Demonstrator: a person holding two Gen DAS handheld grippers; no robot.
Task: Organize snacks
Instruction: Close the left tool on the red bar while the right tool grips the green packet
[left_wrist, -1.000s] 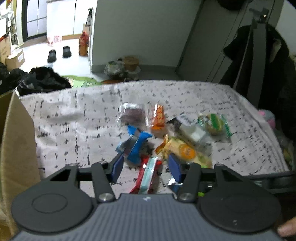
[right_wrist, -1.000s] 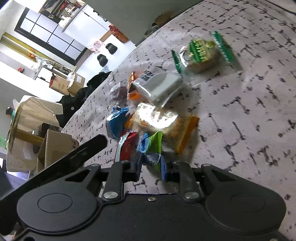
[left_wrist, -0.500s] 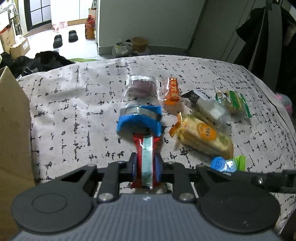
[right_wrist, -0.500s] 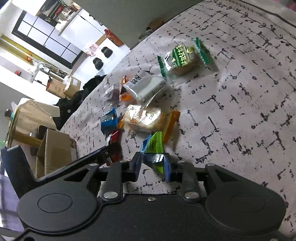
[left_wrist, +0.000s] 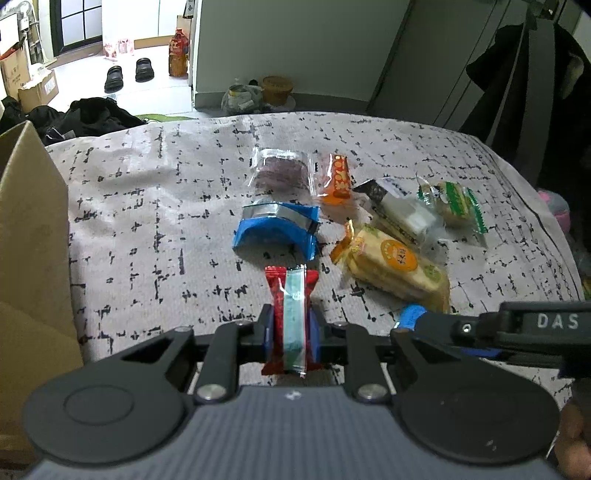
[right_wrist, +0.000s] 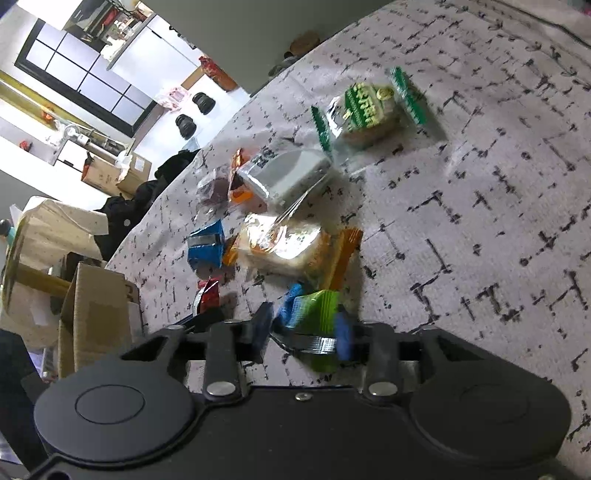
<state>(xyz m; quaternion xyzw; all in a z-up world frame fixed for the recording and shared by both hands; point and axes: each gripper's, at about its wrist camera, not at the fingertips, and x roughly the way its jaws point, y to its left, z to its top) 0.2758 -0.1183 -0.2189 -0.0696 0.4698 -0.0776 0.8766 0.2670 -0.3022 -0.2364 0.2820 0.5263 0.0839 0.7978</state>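
The near end of the red snack packet (left_wrist: 290, 317) is hidden behind the body of the left gripper (left_wrist: 291, 332), whose blue pads are clamped on it from both sides, the packet's pale central strip facing up. In the right wrist view the green snack packet (right_wrist: 321, 314) lies between the pads of the right gripper (right_wrist: 304, 332); the jaws are closing, the right-hand pad touches the wrapper, and whether the left-hand pad meets it cannot be told (that part of the picture is smeared). Only a blue tip of this gripper (left_wrist: 410, 317) shows in the left wrist view, with an arm lettered "DAS", the rest of the word being cut off by the frame. A cardboard box (left_wrist: 33, 258) is cropped at the left edge and its inside is not seen. The remaining snacks lie on the patterned cloth (left_wrist: 147, 221): a blue packet (left_wrist: 277, 230), a clear pack with a dark filling (left_wrist: 280, 171), an orange sachet (left_wrist: 338, 181), a white-and-black pack (left_wrist: 399, 210), a green-edged biscuit pack (left_wrist: 456, 205) and an orange cracker pack (left_wrist: 395, 264) with a round orange label. Their printing is too small to be read.
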